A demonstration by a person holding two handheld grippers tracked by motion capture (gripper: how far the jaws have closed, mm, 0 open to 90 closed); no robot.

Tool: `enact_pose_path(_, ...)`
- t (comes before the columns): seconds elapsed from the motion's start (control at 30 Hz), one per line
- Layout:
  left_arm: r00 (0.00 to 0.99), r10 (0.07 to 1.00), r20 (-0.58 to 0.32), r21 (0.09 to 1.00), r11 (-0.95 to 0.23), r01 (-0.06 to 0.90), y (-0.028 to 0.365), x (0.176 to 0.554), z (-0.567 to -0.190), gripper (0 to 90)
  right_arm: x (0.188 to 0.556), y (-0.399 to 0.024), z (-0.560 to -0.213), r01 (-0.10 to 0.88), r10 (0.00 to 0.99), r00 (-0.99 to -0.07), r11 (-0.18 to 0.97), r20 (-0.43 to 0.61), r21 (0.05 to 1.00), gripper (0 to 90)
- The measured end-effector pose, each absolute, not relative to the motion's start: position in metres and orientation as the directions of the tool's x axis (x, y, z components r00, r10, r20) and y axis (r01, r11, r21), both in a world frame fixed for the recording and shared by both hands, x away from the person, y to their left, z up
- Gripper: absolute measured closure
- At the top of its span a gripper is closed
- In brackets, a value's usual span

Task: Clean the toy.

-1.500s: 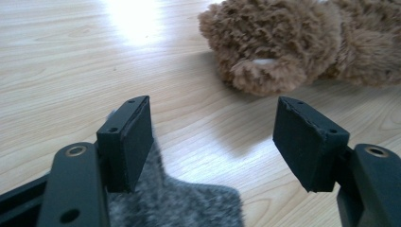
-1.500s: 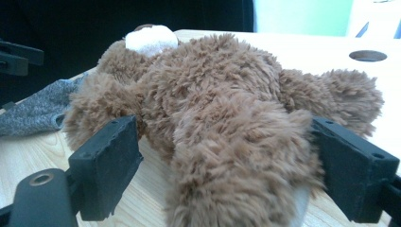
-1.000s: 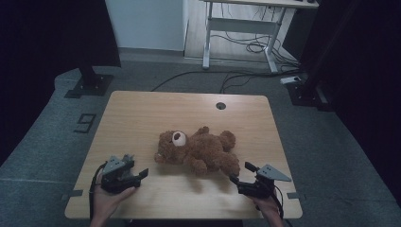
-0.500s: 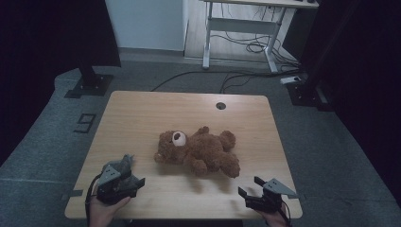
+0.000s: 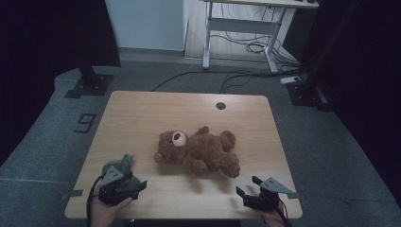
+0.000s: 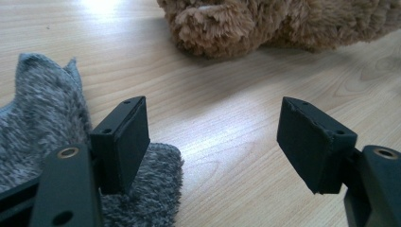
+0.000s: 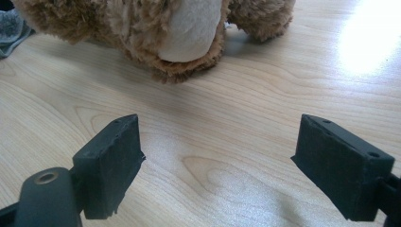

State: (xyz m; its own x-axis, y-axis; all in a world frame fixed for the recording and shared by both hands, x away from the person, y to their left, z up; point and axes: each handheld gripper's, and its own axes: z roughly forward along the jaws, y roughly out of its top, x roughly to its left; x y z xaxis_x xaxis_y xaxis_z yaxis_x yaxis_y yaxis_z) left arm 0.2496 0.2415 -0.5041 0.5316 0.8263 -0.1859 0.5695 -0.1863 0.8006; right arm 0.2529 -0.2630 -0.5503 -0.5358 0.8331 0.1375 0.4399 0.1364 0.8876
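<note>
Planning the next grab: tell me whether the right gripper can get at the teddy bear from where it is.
Probably yes: the right gripper stands open, and bare table lies between it and the teddy bear.

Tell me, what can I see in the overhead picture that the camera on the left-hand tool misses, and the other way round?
The high view takes in the whole wooden table, the round hole near its far edge, the entire teddy bear, the right gripper near the table's front edge, and a desk frame on the floor behind. The left gripper view gives a close look at the left gripper with its jaws wide apart, nothing between them, and the knit texture of the grey cloth beside one jaw. Both show the bear, the cloth and the tabletop.
</note>
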Motion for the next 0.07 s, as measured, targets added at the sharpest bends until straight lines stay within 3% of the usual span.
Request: enact_pose_path(0.07, 0.528, 0.828, -0.188, 0.802, -0.18, 0.569, 0.2434, 0.2491, -0.5034, 26.1, 0.2534, -0.2629, -0.5503, 0.439, 0.834, -0.535, 0.135, 0.138, 0.888, 15.1)
